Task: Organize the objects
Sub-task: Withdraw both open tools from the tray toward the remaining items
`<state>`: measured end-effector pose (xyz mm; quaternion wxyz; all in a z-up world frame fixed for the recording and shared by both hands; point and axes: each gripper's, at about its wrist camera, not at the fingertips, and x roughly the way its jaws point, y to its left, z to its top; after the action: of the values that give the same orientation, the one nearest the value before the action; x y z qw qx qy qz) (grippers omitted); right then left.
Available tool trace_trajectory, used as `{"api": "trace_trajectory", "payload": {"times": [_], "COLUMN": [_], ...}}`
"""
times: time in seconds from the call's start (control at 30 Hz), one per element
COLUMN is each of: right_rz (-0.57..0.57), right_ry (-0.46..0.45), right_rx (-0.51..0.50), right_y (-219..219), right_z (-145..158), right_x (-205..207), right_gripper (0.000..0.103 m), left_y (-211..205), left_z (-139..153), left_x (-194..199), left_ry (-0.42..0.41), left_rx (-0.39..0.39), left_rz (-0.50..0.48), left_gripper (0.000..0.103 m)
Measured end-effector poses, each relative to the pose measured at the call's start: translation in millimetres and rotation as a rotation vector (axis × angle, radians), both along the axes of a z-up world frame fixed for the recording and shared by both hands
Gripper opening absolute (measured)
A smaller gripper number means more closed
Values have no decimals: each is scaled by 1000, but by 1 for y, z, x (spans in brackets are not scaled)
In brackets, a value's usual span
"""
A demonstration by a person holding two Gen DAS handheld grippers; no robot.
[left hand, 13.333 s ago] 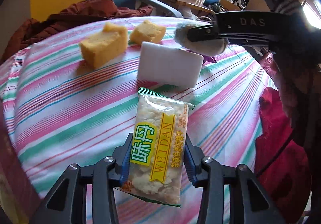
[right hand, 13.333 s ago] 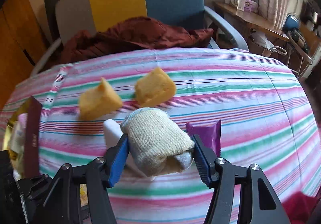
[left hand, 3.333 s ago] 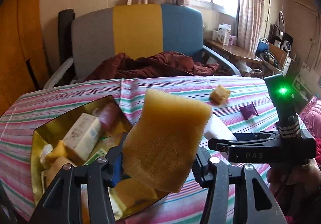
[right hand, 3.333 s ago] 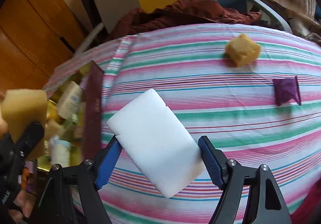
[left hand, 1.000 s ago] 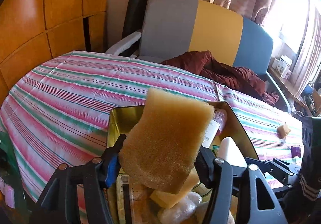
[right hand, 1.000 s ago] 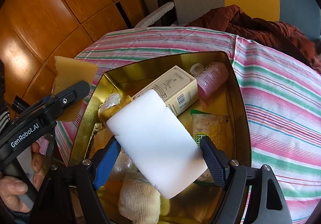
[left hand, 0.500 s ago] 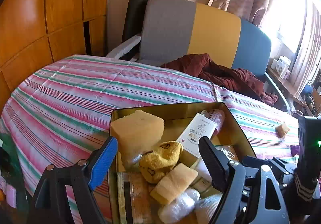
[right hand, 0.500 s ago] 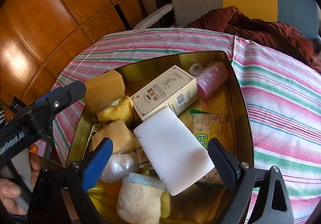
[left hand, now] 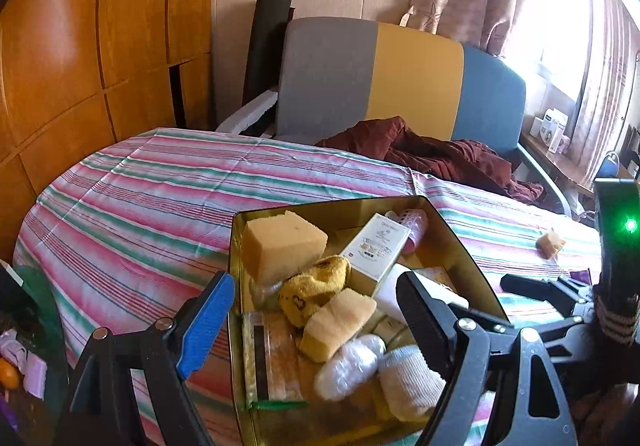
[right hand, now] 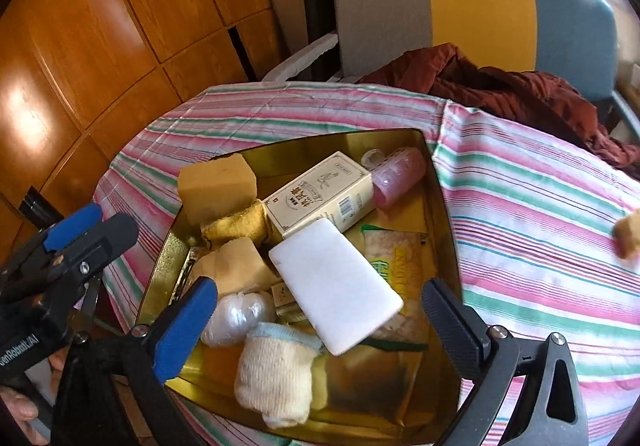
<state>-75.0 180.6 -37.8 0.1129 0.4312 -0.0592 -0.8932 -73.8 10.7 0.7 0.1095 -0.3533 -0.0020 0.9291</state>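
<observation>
A gold tin (left hand: pixel 236 230) (right hand: pixel 440 186) stands on the striped tablecloth, filled with several items. A yellow sponge (left hand: pixel 280 244) (right hand: pixel 218 184) lies in its far left corner. On top of the pile rests a white block (right hand: pixel 336 286), beside a cream box (right hand: pixel 320 194) and a snack packet (right hand: pixel 396 258). My left gripper (left hand: pixel 312 294) hangs open above the tin's near side, nothing between its fingers. My right gripper (right hand: pixel 320 298) is above the white block with its jaws opening, the pads clear of it. A small sponge (left hand: pixel 551 242) (right hand: pixel 628 236) sits on the cloth to the right.
A grey, yellow and blue chair (left hand: pixel 376 82) with a dark red garment (left hand: pixel 432 154) stands behind the table. Wood panelling (right hand: pixel 100 46) runs along the left. A pink roller (right hand: pixel 396 176) and a rolled sock (right hand: pixel 276 370) lie in the tin. A hand (right hand: pixel 16 414) shows at bottom left.
Both grippers opened and let go: the yellow sponge dropped into the tin's far left corner, the white block onto the pile. Both grippers then drew back and up.
</observation>
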Motion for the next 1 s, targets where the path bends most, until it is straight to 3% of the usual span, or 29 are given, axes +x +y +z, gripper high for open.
{"api": "trace_trajectory", "payload": {"times": [0.57,1.0], "right_rz": [-123,-283], "right_ry": [36,12], "right_rx": [35,38], "right_y": [43,118], "right_z": [8,2], "right_x": [40,60], "right_gripper": [103,103], "left_y": [18,64], "left_z": [14,15], "left_x": [38,48], "left_ry": [53,49], "left_rx": [-20,-53], "left_rz": [-88,-204], "left_gripper": [84,84]}}
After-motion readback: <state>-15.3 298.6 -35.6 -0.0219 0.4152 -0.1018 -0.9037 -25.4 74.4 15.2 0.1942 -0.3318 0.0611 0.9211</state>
